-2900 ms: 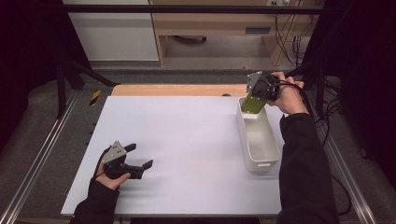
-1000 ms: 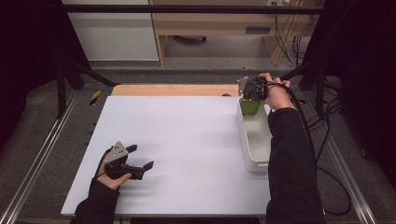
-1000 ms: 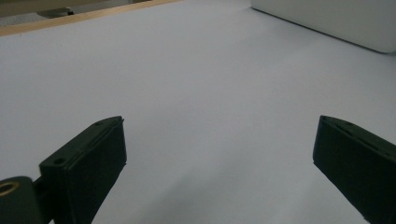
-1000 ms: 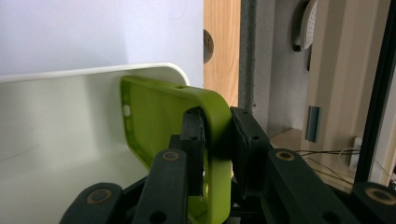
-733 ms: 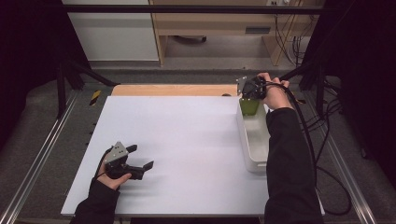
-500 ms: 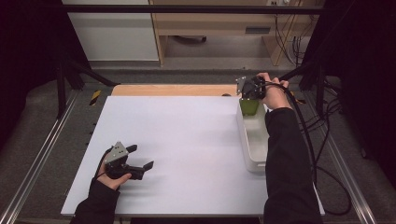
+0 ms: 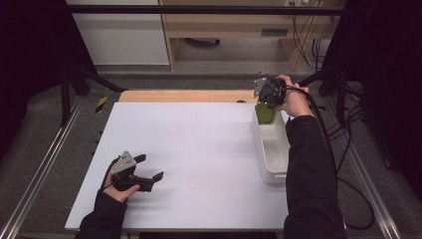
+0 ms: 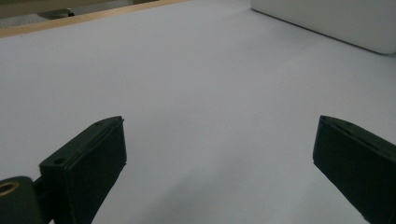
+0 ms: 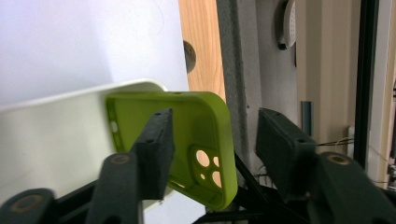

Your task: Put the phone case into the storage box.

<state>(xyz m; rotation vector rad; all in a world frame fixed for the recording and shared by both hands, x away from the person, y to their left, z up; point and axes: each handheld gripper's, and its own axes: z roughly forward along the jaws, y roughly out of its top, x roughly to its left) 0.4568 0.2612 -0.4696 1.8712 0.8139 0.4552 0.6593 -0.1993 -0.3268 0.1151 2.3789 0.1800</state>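
Observation:
A lime-green phone case (image 7: pixel 264 112) stands on edge at the far end of a white tray (image 7: pixel 272 149), leaning on its end wall. My right gripper (image 7: pixel 266 94) hovers just above it. In the right gripper view the case (image 9: pixel 196 135) sits between the jaws, hollow side and camera cut-outs facing me. The jaws have just been opening, and the right one stands clear of the case's edge. My left gripper (image 7: pixel 150 167) rests low on the white table at the near left, open (image 8: pixel 219 140) with nothing between its jaws.
The white tabletop (image 7: pixel 199 149) ends in a wooden strip (image 7: pixel 189 95) at the far side. Metal rails (image 7: pixel 45 169) run along both sides, and cables (image 7: pixel 343 129) trail off to the right. The tray's outer wall (image 8: pixel 327 18) shows far off in the left gripper view.
Since the earliest frame the right hand has shifted a little left and farther away, bringing the green case to the tray's far end. The left hand has stayed put.

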